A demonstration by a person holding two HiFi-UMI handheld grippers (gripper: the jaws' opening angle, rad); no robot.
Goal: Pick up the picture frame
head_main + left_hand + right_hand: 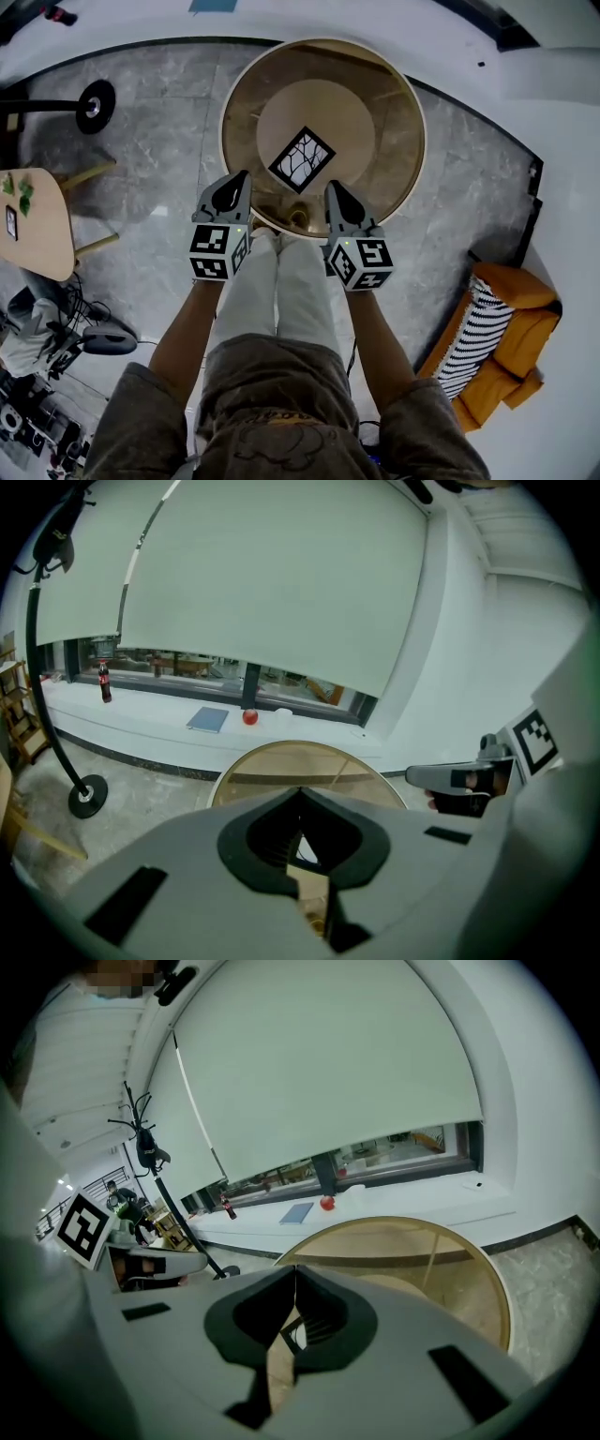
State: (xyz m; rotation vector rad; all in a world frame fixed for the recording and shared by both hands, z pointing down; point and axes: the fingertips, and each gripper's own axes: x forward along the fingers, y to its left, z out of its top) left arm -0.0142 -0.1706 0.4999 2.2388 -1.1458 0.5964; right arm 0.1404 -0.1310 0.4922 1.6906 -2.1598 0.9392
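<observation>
Left tool and right tool (both pinched together, empty) hang near the picture frame, whole only overhead.

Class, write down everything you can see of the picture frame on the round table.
The picture frame is small and square: a thin black border around a white picture of black branching lines. In the head view it sits cornerwise, like a diamond, near the middle of the round wooden table, seemingly flat. Nothing lies on it. The left gripper and right gripper, both shut, are clear of it.
</observation>
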